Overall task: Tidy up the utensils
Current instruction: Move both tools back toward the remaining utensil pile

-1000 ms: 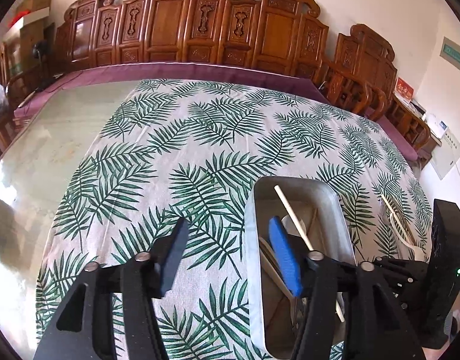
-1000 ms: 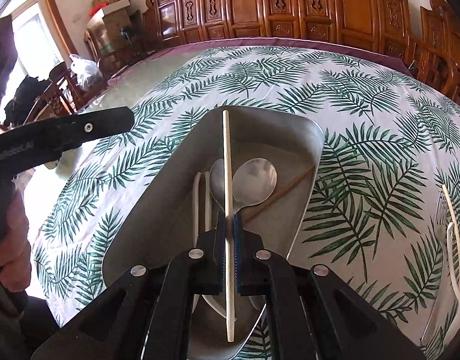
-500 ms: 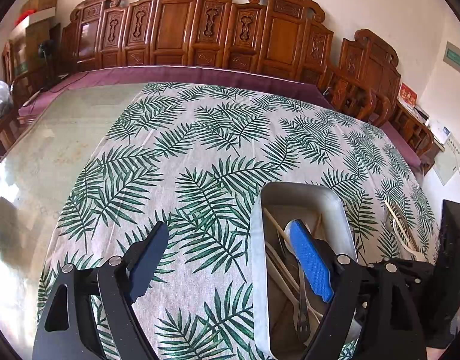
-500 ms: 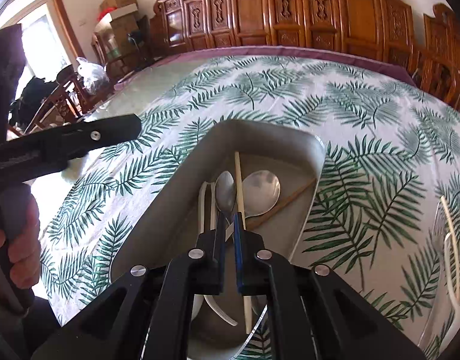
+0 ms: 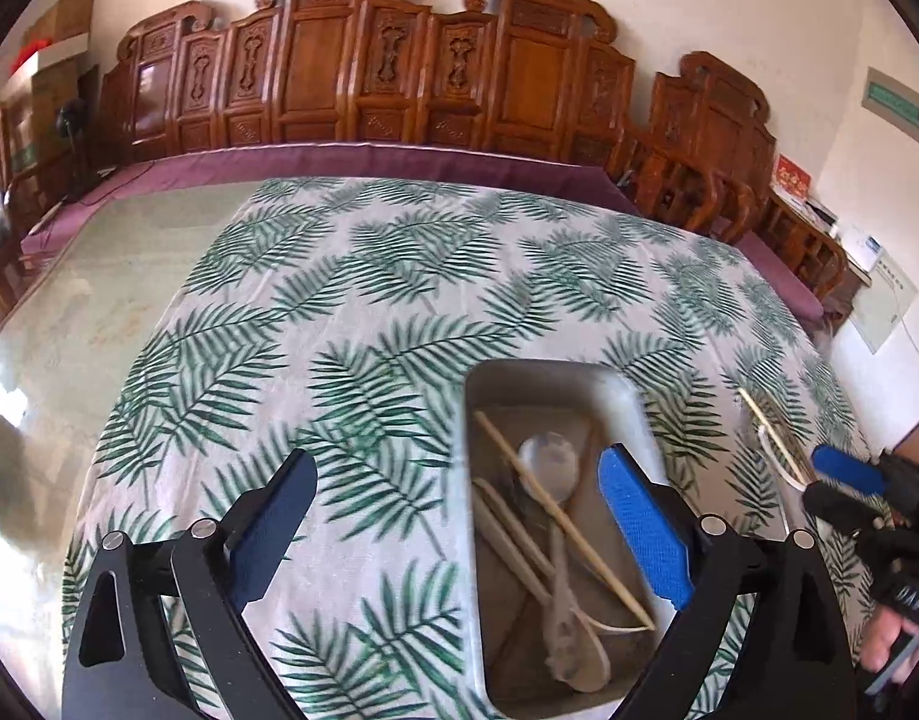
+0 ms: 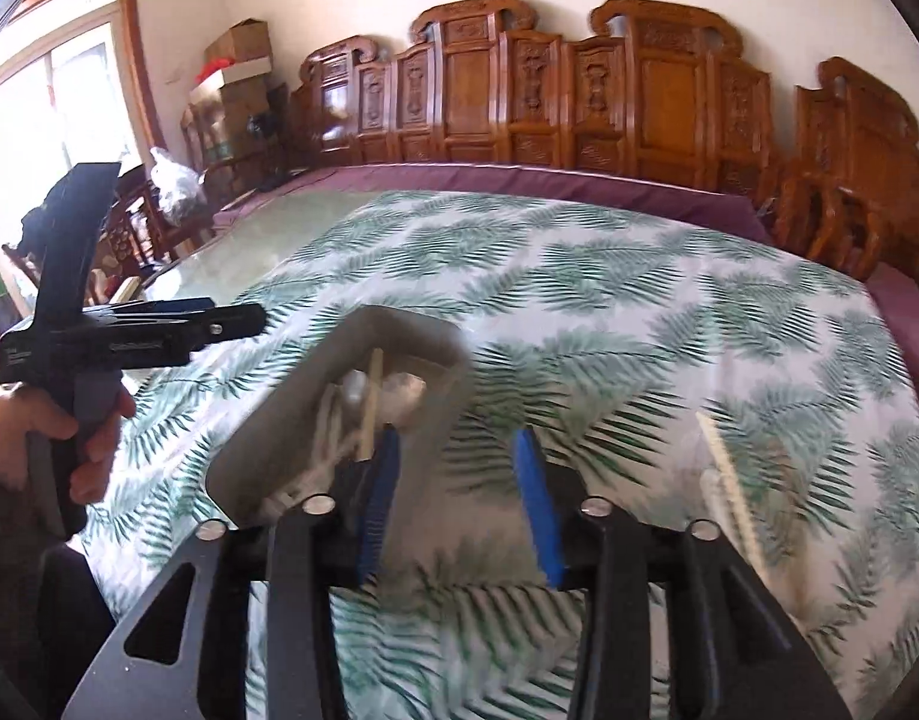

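Observation:
A grey rectangular tray [image 5: 627,396] sits on the leaf-print tablecloth and holds a metal spoon [image 5: 546,456], a pale chopstick [image 5: 555,510] and other pale utensils. My left gripper [image 5: 453,534] is open and empty, its right finger over the tray. My right gripper [image 6: 459,504] is open and empty, just right of the tray [image 6: 291,432]; it also shows in the left wrist view [image 5: 849,474]. A chopstick [image 6: 723,468] and a white utensil [image 5: 777,456] lie on the cloth right of the tray.
The leaf-print cloth [image 5: 399,276] covers most of a glass-topped table [image 5: 99,300] with a purple border. Carved wooden chairs [image 5: 399,78] line the far wall. The left gripper and hand show at the left of the right wrist view [image 6: 99,336].
My right gripper has let the chopstick go into the tray, opened, and swung right away from the tray. My left gripper has stayed open and shifted slightly.

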{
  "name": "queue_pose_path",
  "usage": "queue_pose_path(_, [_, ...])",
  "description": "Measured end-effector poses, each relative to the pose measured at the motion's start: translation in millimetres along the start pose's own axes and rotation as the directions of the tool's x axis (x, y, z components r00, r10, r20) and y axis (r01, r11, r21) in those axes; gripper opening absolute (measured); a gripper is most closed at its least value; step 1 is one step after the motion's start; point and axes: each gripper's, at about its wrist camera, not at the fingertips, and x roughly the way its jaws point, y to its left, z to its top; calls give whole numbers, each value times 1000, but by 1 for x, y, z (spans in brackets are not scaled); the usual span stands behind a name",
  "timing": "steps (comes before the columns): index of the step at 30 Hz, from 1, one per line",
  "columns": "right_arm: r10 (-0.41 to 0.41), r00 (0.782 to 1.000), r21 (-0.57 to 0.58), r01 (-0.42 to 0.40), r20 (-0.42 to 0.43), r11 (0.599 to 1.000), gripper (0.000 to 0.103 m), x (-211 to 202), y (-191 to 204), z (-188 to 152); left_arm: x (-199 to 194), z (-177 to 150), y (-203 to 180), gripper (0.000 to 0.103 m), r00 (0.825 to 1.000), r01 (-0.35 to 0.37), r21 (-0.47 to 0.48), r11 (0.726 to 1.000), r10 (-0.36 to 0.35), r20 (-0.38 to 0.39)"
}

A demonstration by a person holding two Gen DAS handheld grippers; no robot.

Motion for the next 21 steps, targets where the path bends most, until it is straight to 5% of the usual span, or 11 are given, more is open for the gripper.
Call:
queue_pose_path(8, [-150, 988, 6, 150, -27, 989, 56, -41, -76, -35, -7, -14, -60, 92, 998, 64, 111, 992, -65, 1])
queue_pose_path(21, [-182, 971, 78, 196, -153, 978, 55, -5, -168, -72, -6, -39, -130, 91, 994, 108, 214, 971, -101, -44])
